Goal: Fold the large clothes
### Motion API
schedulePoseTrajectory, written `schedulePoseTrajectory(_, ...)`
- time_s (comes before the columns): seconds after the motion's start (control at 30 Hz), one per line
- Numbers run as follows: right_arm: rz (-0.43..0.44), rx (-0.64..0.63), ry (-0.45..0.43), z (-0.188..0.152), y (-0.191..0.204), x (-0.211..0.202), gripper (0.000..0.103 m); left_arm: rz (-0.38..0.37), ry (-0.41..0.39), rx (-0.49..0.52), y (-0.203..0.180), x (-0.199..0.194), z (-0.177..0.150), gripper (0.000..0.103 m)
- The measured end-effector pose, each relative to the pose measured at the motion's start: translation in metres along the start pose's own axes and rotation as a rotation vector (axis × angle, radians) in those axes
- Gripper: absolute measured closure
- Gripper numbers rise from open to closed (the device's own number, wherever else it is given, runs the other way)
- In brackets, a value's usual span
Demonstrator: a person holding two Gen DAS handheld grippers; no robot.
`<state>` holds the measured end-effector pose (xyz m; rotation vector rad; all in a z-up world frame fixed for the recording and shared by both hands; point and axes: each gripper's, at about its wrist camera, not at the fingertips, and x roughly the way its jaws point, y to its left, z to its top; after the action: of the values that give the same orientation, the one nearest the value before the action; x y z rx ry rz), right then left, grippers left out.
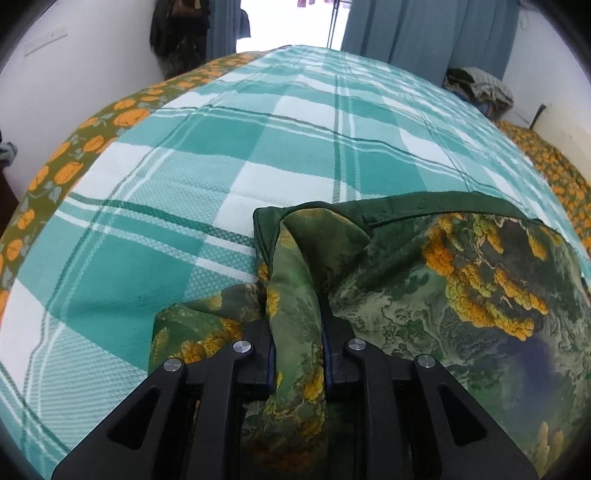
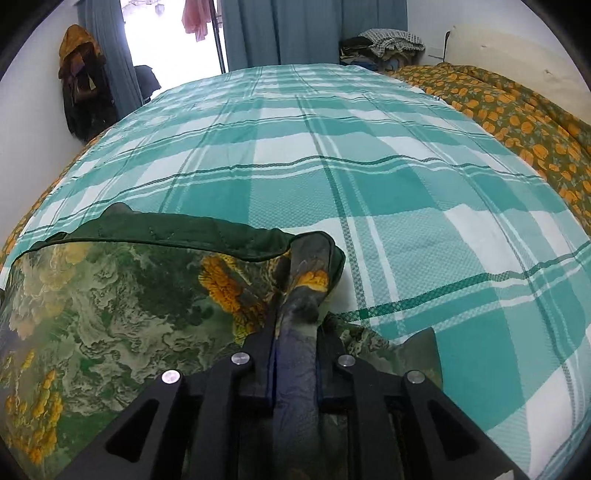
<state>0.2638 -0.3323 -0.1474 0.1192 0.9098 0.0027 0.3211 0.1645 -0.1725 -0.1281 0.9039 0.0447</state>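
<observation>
A large green cloth with orange flower print and a dark green border [image 1: 443, 280] lies at the near end of a bed. My left gripper [image 1: 297, 295] is shut on a bunched fold at the cloth's left corner; the fabric fills the gap between its black fingers [image 1: 258, 354]. In the right wrist view the same cloth [image 2: 110, 295] spreads to the left, and my right gripper [image 2: 297, 314] is shut on a bunched fold at its right corner, between the black fingers [image 2: 258, 362]. The fingertips of both grippers are hidden by fabric.
The bed carries a teal and white checked sheet [image 1: 258, 147] over an orange-flowered green cover [image 2: 517, 122]. Grey-blue curtains [image 2: 295, 33] and a bright doorway stand beyond the far end. A pile of folded clothes [image 2: 384, 44] sits at the far right. Dark garments [image 2: 81, 81] hang on the left wall.
</observation>
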Motion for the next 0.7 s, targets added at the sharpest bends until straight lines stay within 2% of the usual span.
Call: schedulePoseTrajectory(0.7,0.017,0.023,-0.023,-0.0017,-0.0028,0.005,0.087,-0.009,-0.014,-0.008,0.0013,0.009,-0.0002,0.083)
